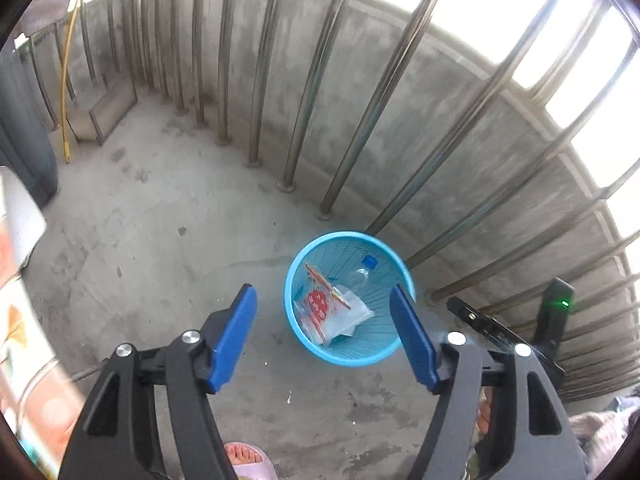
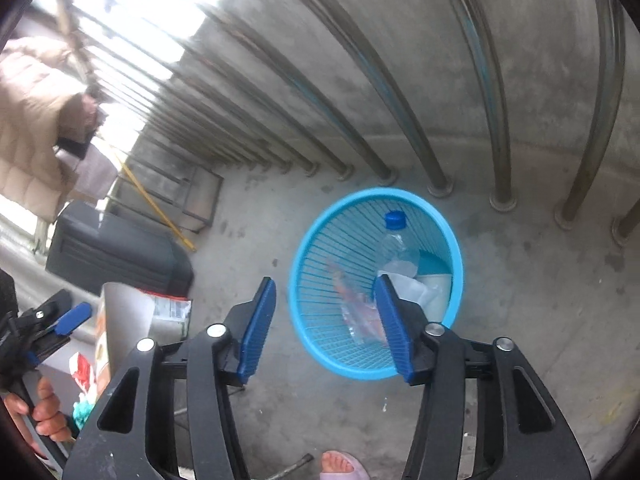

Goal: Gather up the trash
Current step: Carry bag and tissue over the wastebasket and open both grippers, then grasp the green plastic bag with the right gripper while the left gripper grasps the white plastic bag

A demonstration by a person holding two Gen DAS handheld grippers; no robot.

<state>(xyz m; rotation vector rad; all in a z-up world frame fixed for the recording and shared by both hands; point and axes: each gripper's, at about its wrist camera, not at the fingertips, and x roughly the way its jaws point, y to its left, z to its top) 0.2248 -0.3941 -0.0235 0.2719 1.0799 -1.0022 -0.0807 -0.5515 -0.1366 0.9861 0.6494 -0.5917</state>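
Note:
A light blue mesh basket (image 1: 304, 344) stands on the concrete floor by the railing. In it lie a clear bottle (image 1: 362, 276) with a blue cap, a red-printed plastic wrapper (image 1: 320, 304) and a white sheet (image 1: 354, 314). My left gripper (image 1: 324, 292) hangs open above the basket with nothing between its blue pads. In the right wrist view the same basket (image 2: 320, 344) holds the bottle (image 2: 398, 246), the wrapper (image 2: 358, 312) and the white sheet (image 2: 434, 288). My right gripper (image 2: 325, 281) is open over the basket's near left side and holds nothing.
Steel railing bars (image 1: 304, 92) on a low concrete wall close off the far side. A black case (image 2: 116, 256), a yellow rod (image 2: 156, 204) and a cardboard box (image 2: 124, 320) sit to the left. A foot in a pink slipper (image 2: 344, 466) is near the bottom edge.

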